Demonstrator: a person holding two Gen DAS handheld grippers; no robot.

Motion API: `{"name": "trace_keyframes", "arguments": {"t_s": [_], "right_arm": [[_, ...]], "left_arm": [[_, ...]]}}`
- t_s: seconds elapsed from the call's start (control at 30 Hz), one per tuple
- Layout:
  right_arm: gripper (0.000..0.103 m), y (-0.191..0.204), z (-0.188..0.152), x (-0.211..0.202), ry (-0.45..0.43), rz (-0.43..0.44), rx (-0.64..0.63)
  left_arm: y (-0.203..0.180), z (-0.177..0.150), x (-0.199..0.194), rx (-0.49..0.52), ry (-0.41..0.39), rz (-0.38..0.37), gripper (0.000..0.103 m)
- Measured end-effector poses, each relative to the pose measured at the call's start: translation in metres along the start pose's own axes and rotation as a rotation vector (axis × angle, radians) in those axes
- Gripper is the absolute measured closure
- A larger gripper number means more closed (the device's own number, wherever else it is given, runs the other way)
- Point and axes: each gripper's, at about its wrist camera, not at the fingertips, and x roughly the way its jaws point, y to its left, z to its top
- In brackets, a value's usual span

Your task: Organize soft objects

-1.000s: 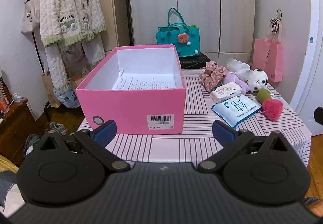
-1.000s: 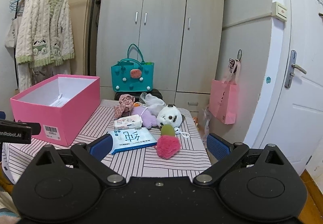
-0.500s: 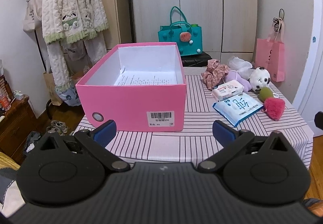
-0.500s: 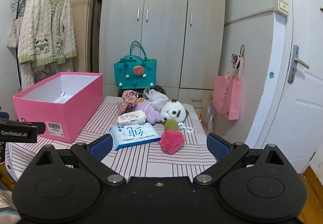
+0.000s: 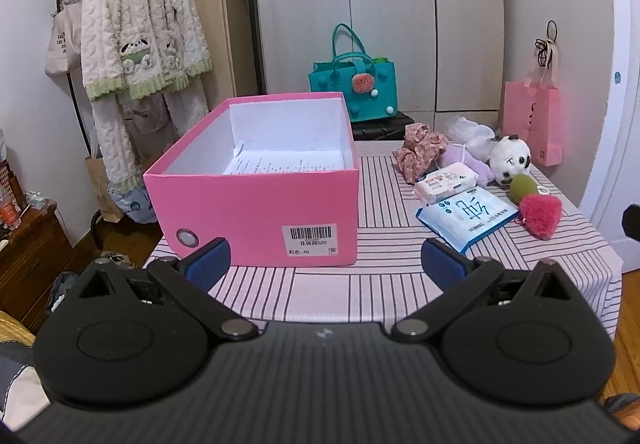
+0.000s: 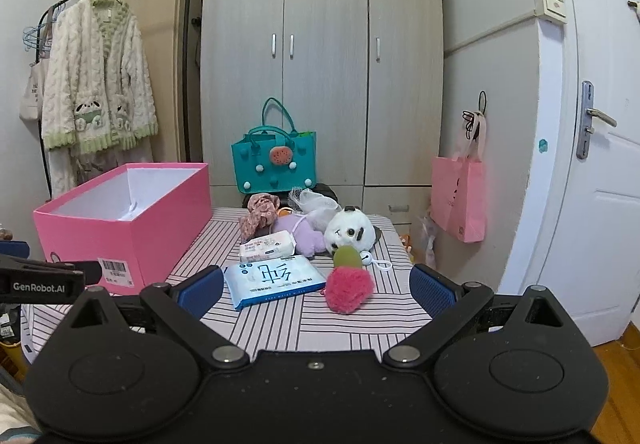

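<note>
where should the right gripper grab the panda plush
Grip the panda plush across its round white head, coming from above. It lies against the purple plush on one side, with the green toy in front, so its sides are crowded while the top is clear. The right gripper is open and nearest to it.

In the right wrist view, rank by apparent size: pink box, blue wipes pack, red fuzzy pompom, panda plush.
1. pink box
2. blue wipes pack
3. panda plush and red fuzzy pompom: look alike; the pompom sits nearer, so unranked.
</note>
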Motion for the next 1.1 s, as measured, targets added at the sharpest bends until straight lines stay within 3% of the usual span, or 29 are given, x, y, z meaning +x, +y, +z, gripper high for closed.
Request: {"name": "trace_keyframes", "arguments": {"t_s": [0.47, 0.87, 1.1], "right_arm": [[0.002, -0.001, -0.012, -0.002, -0.066, 0.028, -0.006], [0.002, -0.003, -0.019, 0.002, -0.074, 0.061, -0.038], [0.003, -0.042, -0.021, 0.014, -0.038, 0.089, -0.035]], "left_arm": [[0.004, -0.01, 0.006, -0.033, -0.065, -0.015, 0.0], [0.005, -0.009, 0.014, -0.055, -0.023, -0.016, 0.0], [-0.011, 0.004, 0.018, -0.003, -0.029, -0.125, 0.0]]}}
